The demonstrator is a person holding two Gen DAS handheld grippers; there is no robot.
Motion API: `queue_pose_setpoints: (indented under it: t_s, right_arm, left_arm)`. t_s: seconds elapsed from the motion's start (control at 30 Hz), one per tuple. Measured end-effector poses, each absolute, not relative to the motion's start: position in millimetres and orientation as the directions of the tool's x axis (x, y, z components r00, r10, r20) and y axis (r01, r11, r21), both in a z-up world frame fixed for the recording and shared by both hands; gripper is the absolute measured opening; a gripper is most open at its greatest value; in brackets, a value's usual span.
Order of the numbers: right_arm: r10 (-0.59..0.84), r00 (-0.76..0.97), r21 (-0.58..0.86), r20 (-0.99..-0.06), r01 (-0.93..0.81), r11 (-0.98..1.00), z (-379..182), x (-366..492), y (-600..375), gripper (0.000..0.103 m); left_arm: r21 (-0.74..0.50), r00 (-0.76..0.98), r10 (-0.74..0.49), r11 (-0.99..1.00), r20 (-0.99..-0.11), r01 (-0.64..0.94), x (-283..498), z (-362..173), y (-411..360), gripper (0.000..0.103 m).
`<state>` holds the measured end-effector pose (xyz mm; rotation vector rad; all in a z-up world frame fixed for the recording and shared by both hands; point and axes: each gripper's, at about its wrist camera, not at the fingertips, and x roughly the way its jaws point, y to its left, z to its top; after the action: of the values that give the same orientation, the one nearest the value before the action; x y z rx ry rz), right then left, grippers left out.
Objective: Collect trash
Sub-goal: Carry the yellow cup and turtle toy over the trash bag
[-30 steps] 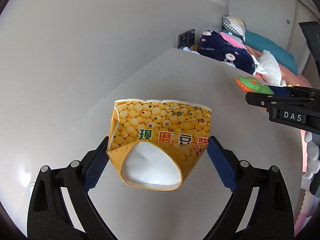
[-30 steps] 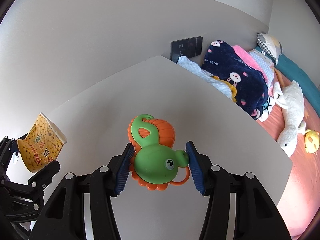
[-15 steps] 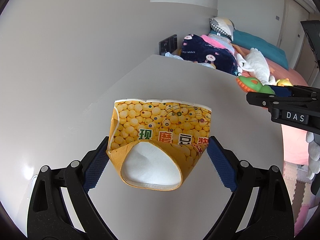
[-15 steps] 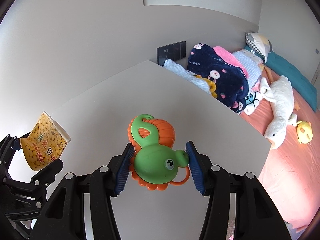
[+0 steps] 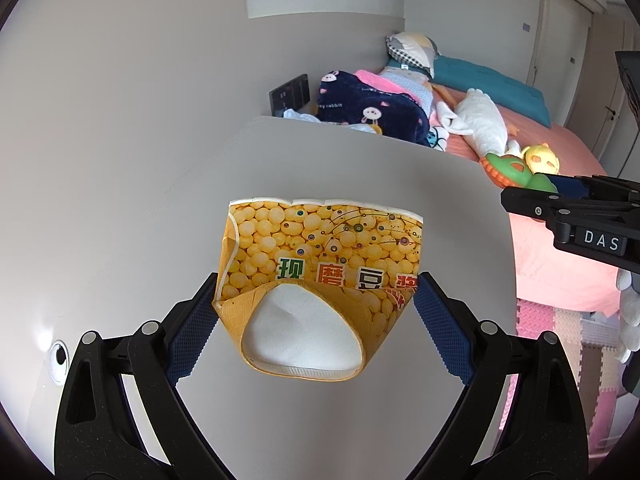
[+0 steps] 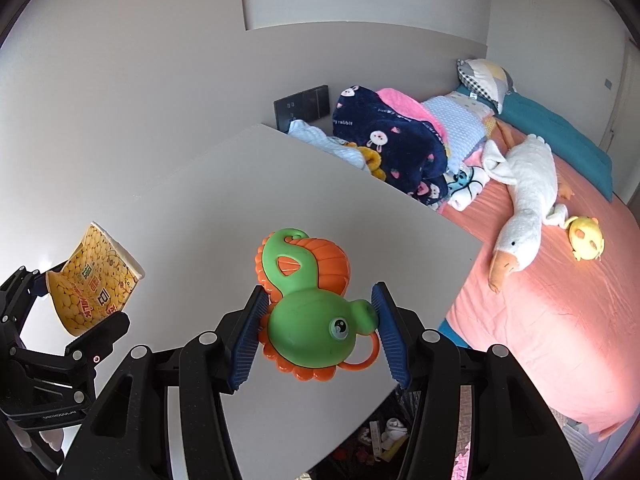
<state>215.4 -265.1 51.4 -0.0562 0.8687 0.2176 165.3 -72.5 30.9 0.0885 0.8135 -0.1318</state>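
Left gripper [image 5: 316, 300] is clamped on a crushed yellow paper cup [image 5: 320, 276]; right gripper [image 6: 318, 316] squeezes a green-and-orange plastic toy [image 6: 312, 320], white goose plush [image 6: 524, 208] at 2 o'clock.

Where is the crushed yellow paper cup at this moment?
The yellow paper cup is pinched between the left gripper's blue fingers, held above the white table. In the right wrist view it appears at far left, left of the green toy.

The green toy [image 5: 516, 170] — half hidden behind the right gripper [image 5: 568, 196] — shows partially.
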Motion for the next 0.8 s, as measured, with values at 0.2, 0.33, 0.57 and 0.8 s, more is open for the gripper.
queue_pose_setpoints:
  t_s: [0.2, 0.33, 0.57, 0.8]
  right_arm:
    - [0.137, 0.635, 0.034, -0.760, -0.172, 0.985, 50.6, 193.3, -292.6, 0.055]
    - [0.120, 0.644, 0.037, -0.756, -0.141, 0.989, 51.2, 180.9, -311.9, 0.055]
    - [0.079, 0.662, 0.035, -0.746, -0.079, 0.996, 55.1, 158.0, -349.2, 0.055]
    - [0.039, 0.671, 0.033, -0.740, -0.021, 0.999, 56.8, 137.9, -384.6, 0.055]
  left_arm:
    - [0.031, 0.677, -0.114, 0.980, -0.727, 0.198, 154.4, 32.4, -98.6, 0.091]
    - [0.036, 0.674, -0.134, 0.972, -0.726, 0.233, 147.3, 33.8, -116.3, 0.091]
    - [0.038, 0.667, -0.175, 0.956, -0.724, 0.292, 137.7, 35.0, -149.2, 0.091]
    - [0.044, 0.655, -0.209, 0.936, -0.726, 0.348, 127.7, 33.7, -179.7, 0.091]
